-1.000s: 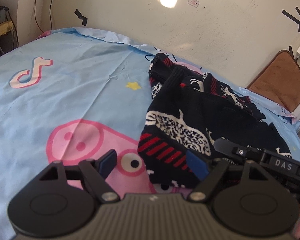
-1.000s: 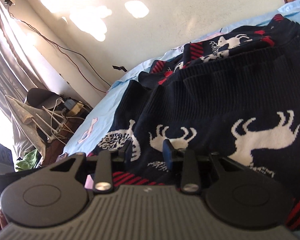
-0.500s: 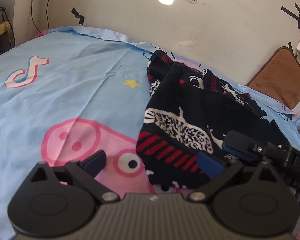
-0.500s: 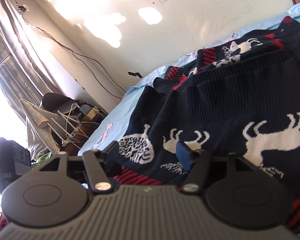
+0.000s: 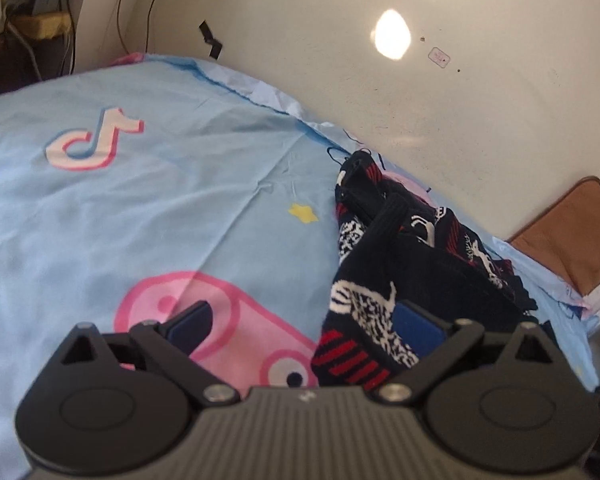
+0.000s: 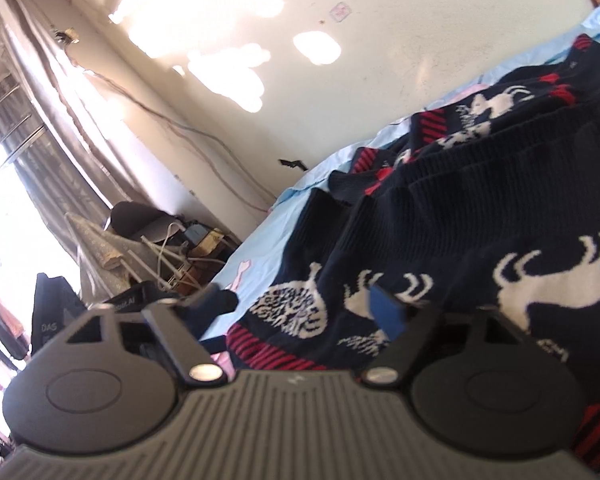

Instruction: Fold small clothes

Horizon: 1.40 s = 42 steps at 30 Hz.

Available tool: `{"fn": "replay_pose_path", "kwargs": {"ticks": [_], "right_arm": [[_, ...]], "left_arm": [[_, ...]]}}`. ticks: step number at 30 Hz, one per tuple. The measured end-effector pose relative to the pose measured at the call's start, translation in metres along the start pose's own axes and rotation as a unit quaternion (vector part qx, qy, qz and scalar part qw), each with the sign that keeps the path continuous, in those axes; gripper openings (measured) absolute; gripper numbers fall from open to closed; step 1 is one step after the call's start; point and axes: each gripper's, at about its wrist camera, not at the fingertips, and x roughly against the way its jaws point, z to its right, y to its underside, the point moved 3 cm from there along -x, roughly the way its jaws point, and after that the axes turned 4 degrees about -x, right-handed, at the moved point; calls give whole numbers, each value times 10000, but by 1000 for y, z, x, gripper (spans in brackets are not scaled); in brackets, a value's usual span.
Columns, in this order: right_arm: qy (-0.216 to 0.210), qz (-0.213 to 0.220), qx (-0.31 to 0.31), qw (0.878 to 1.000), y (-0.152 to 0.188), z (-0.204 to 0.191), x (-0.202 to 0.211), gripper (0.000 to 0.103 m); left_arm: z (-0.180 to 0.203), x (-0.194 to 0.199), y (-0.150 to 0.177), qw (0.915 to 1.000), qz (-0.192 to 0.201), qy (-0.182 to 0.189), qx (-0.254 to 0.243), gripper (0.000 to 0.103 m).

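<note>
Dark navy knitted sweater (image 5: 416, 264) with white deer figures and red stripes, crumpled on a light blue bed sheet (image 5: 160, 208) printed with a pink cartoon pig, close to a cream wall (image 5: 440, 112).

Left gripper (image 5: 304, 326): jaws spread wide, just closed a little from their widest, nothing clamped. Left blue pad (image 5: 192, 322) over the pink print, clear of the cloth; right blue pad (image 5: 414, 330) in front of the sweater's white-patterned hem, contact not certain. Tilted downward toward the bed. Sweater from 12 to 3 o'clock of this gripper, its red-striped edge between the pads at the right side.

Right gripper (image 6: 300, 306): jaws partly apart, just narrowed somewhat, released, no cloth pinched. Aimed low along the bed, only slightly downward. Left finger (image 6: 216, 300) by the sweater's near edge over the sheet, right blue pad (image 6: 386, 312) over the knit with the white figures. Sweater (image 6: 460, 220) filling 12 to 4 o'clock, its red-striped hem just ahead between the fingers. Curtains (image 6: 40, 140) and clutter (image 6: 172, 248) at 9 to 10 o'clock. Brown cushion (image 5: 568, 236) at 2 o'clock in the left view.
</note>
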Motion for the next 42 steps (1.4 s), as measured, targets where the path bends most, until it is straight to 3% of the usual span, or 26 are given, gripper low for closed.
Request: {"fn": "replay_pose_path", "kwargs": {"ticks": [1, 3, 4, 7, 8, 9, 13, 17, 19, 20, 21, 22, 23, 26, 30, 32, 35, 38, 39, 41, 42], "right_arm": [[15, -13, -87, 10000, -1, 2, 0, 34], [-15, -115, -309, 9995, -2, 8, -1, 13], [-47, -142, -343, 9993, -1, 8, -1, 10], [57, -331, -237, 9992, 2, 4, -4, 8], [204, -536, -250, 9980, 5, 4, -8, 7], [309, -767, -271, 9962, 9, 4, -12, 7], [350, -1112, -168, 9930, 22, -3, -5, 5], [309, -476, -50, 9984, 7, -7, 44, 10], [529, -50, -27, 9986, -7, -1, 78, 21], [754, 208, -28, 9969, -15, 4, 100, 27], [978, 418, -67, 9943, -21, 10, 120, 39], [1187, 605, -141, 9910, -25, 17, 140, 48], [1355, 732, -230, 9878, -27, 24, 158, 49], [1794, 835, -678, 9779, -26, 48, 197, 49], [2094, 776, -1130, 9682, -19, 68, 213, 49], [2215, 702, -1201, 9652, -15, 73, 213, 49], [2089, 595, -1419, 9658, -14, 78, 207, 49], [1970, 470, -1536, 9672, -18, 82, 191, 49], [1949, 495, -1506, 9679, -20, 82, 186, 49], [1919, 461, -1539, 9682, -25, 84, 178, 45], [1932, 388, -1570, 9677, -27, 85, 173, 27]], "left_arm": [[2, 0, -2, 9999, 3, -43, -112, 90], [7, -4, -3, 9998, -36, 77, -181, 74], [9, -6, -2, 9996, -90, 195, -184, 70], [13, -22, 5, 9980, -456, 311, -317, 31], [13, -21, 8, 9979, -415, 348, -368, 18], [15, -21, 11, 9967, -512, 442, -454, 14], [22, -4, 29, 9921, -558, 463, -1026, 13], [5, 6, 16, 9934, -813, 683, -433, 19], [-3, 15, 7, 9932, -815, 803, -204, 38], [-5, 20, 4, 9934, -777, 825, -154, 59], [-7, 23, 1, 9934, -746, 864, -102, 73], [-8, 26, 0, 9925, -755, 962, -58, 79], [-8, 26, 0, 9907, -809, 1090, -4, 85], [-8, 18, 6, 9842, -1151, 1319, 273, 87], [-11, -2, 17, 9722, -1574, 1514, 846, 87], [-12, -4, 18, 9706, -1510, 1570, 1024, 92], [-8, -7, 18, 9675, -1516, 1661, 1157, 87], [-2, -13, 22, 9667, -1577, 1669, 1130, 62], [-1, -15, 21, 9698, -1509, 1613, 1036, 46], [-2, -21, 22, 9686, -1597, 1598, 1038, 24], [-6, -22, 23, 9654, -1633, 1660, 1171, 21]]}}
